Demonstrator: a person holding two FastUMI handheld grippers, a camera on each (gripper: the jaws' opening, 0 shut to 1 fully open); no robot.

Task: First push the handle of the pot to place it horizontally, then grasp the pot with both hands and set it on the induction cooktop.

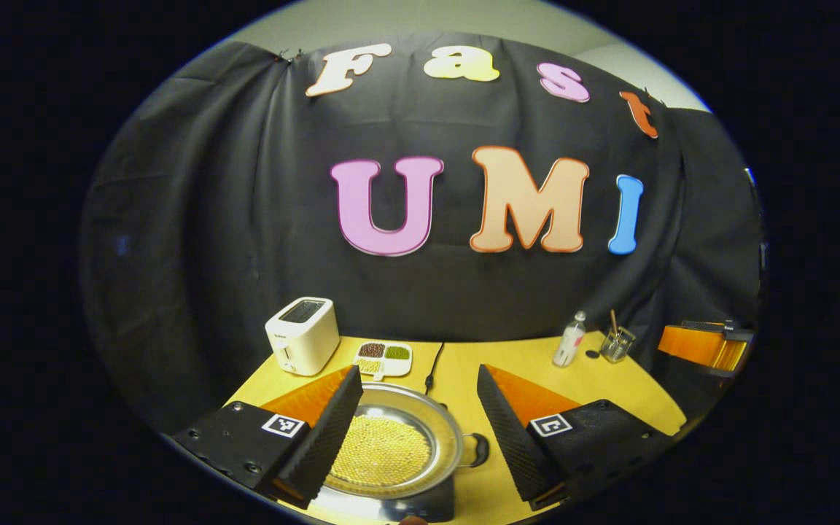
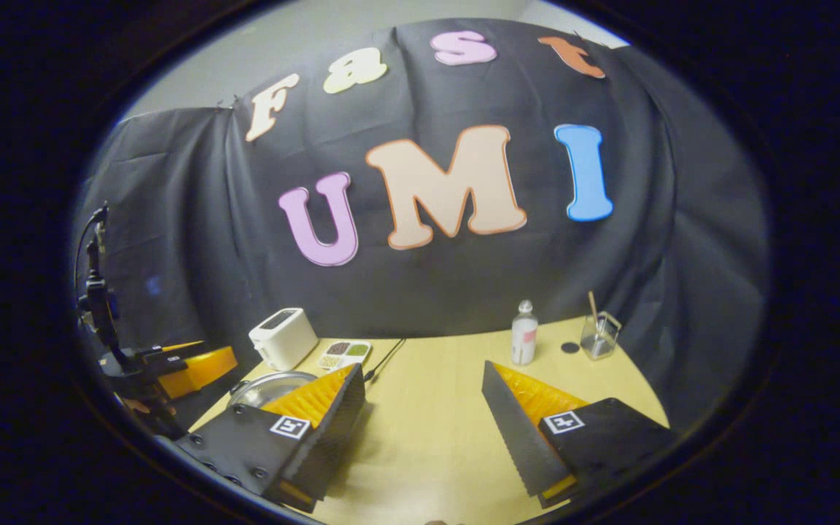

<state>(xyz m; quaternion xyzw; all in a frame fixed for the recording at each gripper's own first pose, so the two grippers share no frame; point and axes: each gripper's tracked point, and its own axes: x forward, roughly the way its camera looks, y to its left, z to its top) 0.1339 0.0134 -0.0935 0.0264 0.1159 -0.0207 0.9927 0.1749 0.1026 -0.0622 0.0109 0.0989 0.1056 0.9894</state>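
Both my left gripper [image 1: 415, 426] and right gripper [image 2: 424, 423] gape wide, holding nothing; pot [image 1: 391, 445] sits on cooktop [image 1: 420, 503]; careless retreat may nudge its handle [image 1: 475, 450].

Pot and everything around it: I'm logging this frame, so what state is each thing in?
pot: on the induction cooktop, full of yellow grains
left gripper: open above the pot
right gripper: open over bare table
bottle: upright, capped
toaster: slot empty
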